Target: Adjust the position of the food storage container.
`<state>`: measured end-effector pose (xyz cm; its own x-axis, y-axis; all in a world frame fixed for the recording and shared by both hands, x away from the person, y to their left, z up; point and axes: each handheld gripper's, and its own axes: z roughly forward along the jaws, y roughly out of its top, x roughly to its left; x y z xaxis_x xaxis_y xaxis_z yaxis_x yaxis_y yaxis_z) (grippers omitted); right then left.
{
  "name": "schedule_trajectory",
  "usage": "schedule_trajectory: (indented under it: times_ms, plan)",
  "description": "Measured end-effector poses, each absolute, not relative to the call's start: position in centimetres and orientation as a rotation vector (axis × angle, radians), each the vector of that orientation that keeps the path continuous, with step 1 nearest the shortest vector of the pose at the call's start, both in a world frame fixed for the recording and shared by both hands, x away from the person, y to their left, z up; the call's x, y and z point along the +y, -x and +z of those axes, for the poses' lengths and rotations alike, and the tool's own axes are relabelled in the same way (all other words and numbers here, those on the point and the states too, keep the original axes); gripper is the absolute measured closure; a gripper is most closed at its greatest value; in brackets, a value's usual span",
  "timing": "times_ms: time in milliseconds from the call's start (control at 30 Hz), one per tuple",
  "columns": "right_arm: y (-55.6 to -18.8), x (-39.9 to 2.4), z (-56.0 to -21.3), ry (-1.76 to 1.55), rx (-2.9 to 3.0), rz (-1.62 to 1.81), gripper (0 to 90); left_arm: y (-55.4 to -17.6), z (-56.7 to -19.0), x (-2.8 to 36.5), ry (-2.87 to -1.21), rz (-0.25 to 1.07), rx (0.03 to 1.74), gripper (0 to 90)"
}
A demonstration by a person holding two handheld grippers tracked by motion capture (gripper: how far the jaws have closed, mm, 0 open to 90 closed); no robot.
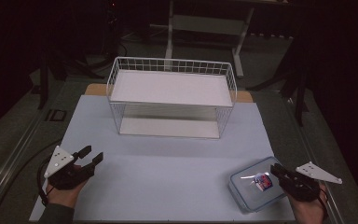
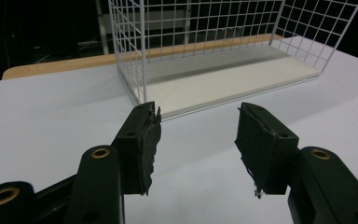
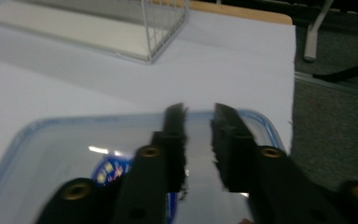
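Note:
A clear plastic container (image 1: 244, 198) with a blue-rimmed lid lies at the front right of the white mat (image 1: 168, 182); a small blue and red label (image 1: 262, 181) shows through the lid. My right gripper (image 1: 276, 168) hovers at the container's right end. In the right gripper view its jaws (image 3: 199, 112) stand a narrow gap apart over the lid (image 3: 70, 144), with nothing between them. My left gripper (image 1: 92, 154) rests at the front left of the mat. Its jaws (image 2: 199, 114) are wide apart and empty, pointing at the wire shelf (image 2: 223, 84).
A white two-level wire shelf (image 1: 172, 88) stands at the back middle of the mat, its corner also in the right gripper view (image 3: 158, 42). A wooden board edge (image 1: 95, 89) lies behind it. Dark floor and table legs (image 1: 170, 32) lie beyond.

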<state>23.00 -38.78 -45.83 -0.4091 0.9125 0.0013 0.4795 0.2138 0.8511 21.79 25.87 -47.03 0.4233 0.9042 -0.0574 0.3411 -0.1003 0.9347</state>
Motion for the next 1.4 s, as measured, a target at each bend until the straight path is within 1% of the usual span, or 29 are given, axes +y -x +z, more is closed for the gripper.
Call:
schedule_trajectory:
  times_ms: [67,200,333,700,1100,1200,1400]
  plan:
    - [-22.6,-39.1,-45.8,-1.273,2.005,1.084,85.6,-21.8,-47.2,25.9,-1.654,0.684,1.109,47.6]
    - [-22.0,-39.4,-45.9,-1.253,2.063,1.036,89.3,-22.0,-47.3,25.9,-1.653,0.672,1.119,47.7]
    - [-21.2,-39.9,-46.7,-1.239,2.135,0.958,89.5,-21.9,-47.4,25.9,-1.646,0.668,1.122,47.7]
    - [-18.6,-41.5,-47.1,-1.225,2.145,0.988,89.7,-21.9,-47.4,25.7,-1.648,0.664,1.118,48.0]
    - [-17.7,-42.2,-46.9,-1.204,2.166,0.959,89.7,-21.8,-47.4,25.7,-1.644,0.663,1.119,48.1]
    - [-17.4,-42.6,-47.3,-1.217,2.178,0.924,89.7,-21.9,-47.5,25.7,-1.647,0.664,1.117,48.1]
    - [-17.5,-43.0,-47.6,-1.233,2.165,0.959,89.7,-21.9,-47.5,25.5,-1.654,0.664,1.116,48.0]
